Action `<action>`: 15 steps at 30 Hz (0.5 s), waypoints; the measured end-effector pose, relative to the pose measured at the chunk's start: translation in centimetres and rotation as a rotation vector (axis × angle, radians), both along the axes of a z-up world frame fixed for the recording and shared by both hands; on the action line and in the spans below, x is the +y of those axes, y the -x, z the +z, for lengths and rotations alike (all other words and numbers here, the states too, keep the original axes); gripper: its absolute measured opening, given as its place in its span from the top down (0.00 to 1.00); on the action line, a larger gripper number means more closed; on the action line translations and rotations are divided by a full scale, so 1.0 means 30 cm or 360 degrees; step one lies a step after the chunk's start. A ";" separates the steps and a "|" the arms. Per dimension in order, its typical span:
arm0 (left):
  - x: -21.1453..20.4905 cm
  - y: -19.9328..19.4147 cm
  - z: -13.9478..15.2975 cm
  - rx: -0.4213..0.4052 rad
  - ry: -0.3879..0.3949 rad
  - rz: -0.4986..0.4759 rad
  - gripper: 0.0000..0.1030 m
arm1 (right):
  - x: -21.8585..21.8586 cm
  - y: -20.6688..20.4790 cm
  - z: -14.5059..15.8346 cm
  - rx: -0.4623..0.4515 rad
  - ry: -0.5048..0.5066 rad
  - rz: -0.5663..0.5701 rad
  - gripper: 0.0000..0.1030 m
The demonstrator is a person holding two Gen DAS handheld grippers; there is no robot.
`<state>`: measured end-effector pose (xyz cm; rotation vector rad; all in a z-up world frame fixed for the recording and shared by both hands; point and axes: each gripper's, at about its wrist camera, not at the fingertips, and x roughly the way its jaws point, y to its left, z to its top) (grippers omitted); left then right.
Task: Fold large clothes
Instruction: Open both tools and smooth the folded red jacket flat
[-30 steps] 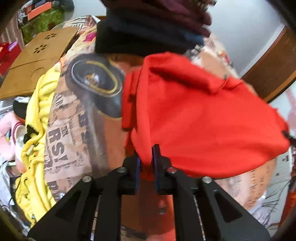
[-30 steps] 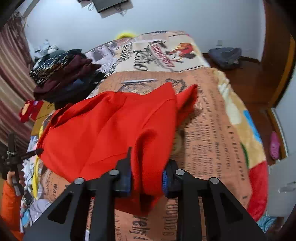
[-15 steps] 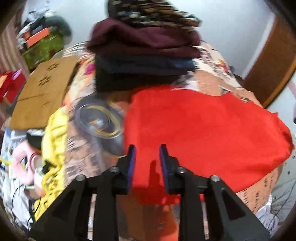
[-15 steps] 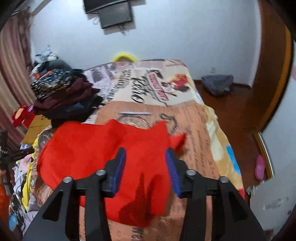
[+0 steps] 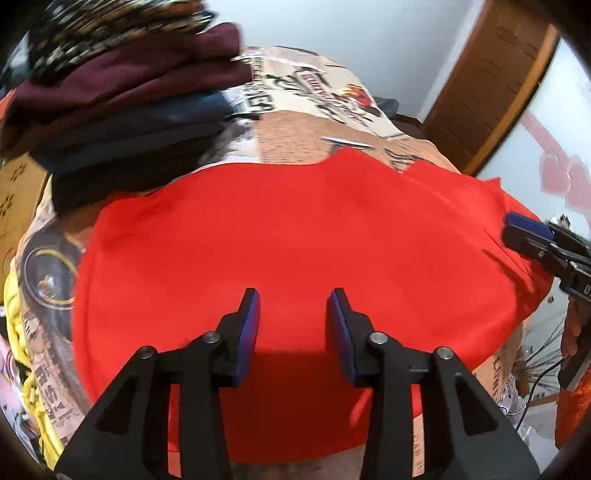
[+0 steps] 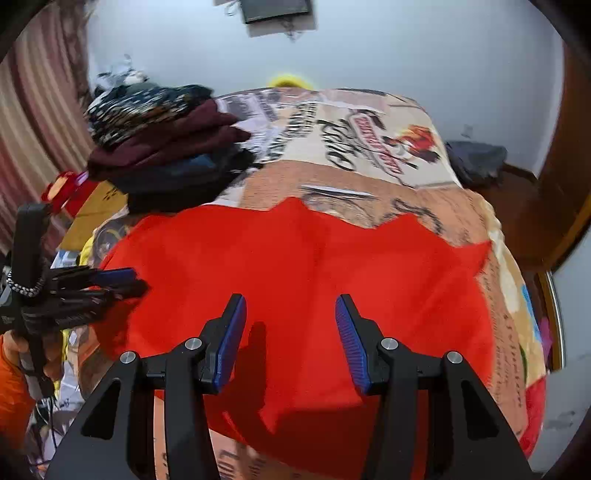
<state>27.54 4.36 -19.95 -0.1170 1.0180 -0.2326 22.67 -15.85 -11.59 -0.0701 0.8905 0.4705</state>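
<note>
Both tongs, left tongs (image 5: 293, 314) and right tongs (image 6: 290, 321), just opened, empty; regrip red garment (image 5: 295, 240) hem at 6 o'clock evenly

We see a bed under a newspaper-print blanket (image 6: 391, 147). A stack of folded dark clothes (image 6: 166, 147) sits on its far left corner. A dark screen (image 6: 277, 9) hangs on the pale wall, a striped curtain (image 6: 33, 122) on the left, a wooden door (image 5: 491, 85) to the right, a yellow garment (image 5: 14, 321) beside the bed.

Matt red cloth garment (image 5: 295, 229), printed fabric bedspread (image 6: 388, 147), glossy wooden door (image 5: 491, 81)
</note>
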 end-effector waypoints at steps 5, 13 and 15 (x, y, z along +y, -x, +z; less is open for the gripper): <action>-0.057 0.023 -0.024 -0.0038 -0.0099 -0.0026 0.47 | 0.070 0.003 -0.044 0.0039 0.0064 0.0075 0.55; -0.005 0.070 -0.044 -0.0073 -0.0173 0.0060 0.40 | 0.058 0.014 -0.098 0.0078 0.0140 0.0080 0.52; 0.026 0.081 -0.044 -0.0073 -0.0176 0.0110 0.40 | 0.045 0.015 -0.088 0.0082 0.0123 0.0050 0.47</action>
